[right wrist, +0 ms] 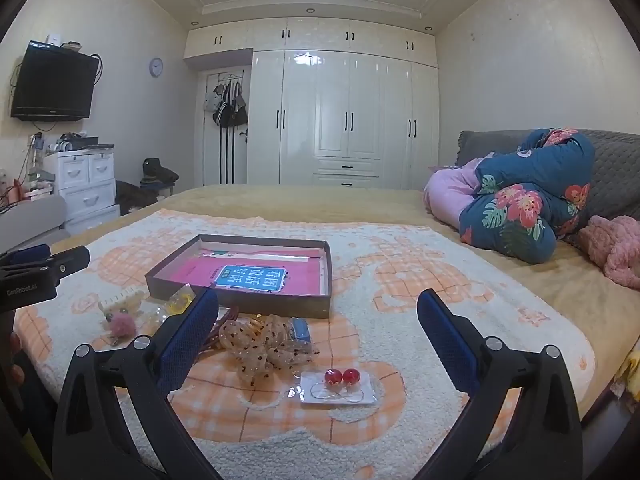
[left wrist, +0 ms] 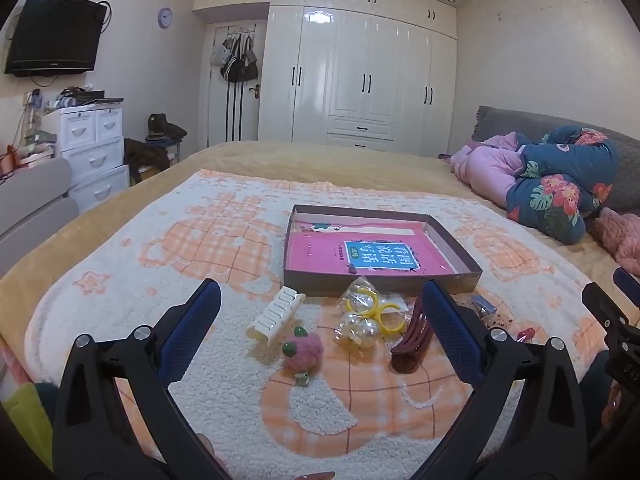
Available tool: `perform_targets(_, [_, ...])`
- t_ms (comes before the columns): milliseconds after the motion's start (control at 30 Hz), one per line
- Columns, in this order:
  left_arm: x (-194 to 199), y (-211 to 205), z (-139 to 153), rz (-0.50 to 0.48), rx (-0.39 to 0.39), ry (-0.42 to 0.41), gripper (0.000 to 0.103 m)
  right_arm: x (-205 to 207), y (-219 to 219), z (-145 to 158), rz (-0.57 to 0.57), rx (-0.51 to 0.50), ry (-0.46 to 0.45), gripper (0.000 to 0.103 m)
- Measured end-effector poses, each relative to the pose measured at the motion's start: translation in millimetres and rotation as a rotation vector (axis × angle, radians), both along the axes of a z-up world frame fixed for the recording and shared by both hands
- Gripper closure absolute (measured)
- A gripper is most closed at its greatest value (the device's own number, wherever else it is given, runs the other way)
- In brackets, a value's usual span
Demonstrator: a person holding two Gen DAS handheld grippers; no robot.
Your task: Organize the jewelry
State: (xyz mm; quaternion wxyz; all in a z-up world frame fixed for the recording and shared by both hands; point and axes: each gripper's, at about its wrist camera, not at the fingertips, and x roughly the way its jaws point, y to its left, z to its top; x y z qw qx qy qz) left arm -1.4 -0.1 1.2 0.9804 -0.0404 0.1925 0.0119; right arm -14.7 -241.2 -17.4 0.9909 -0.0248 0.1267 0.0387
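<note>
Blanket [left wrist: 224, 400] clutter: box [left wrist: 460, 276], white clip [left wrist: 276, 314], red earrings [right wrist: 342, 377].

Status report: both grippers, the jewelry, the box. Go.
Left gripper open, empty. Right gripper open, empty. Red bead earrings on white card loose before shallow brown cardboard box. Nothing blocking.

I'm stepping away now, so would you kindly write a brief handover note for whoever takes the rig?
Left gripper: jaws open, empty.
Right gripper: jaws open, empty.
The shallow brown cardboard box on the blanket holds only a pink book.
Before it lie the white claw clip, pink fuzzy clip, bagged yellow rings, dotted bow and red ball earrings.
Done: nothing boxed.
Left: everything.
</note>
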Motion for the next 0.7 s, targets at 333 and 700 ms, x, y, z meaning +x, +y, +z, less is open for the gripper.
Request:
perform_targets(333, [0.7,2.3,0.8,0.003,-0.008,0.006,0.011,0.5,1.0,0.5,0.004,0.001,0.000,0.006])
perform_targets(700, [0.3,1.0,0.3,0.006,-0.005,0.004,0.011,0.7,2.1,0.1,0.002,0.001,-0.002,0.006])
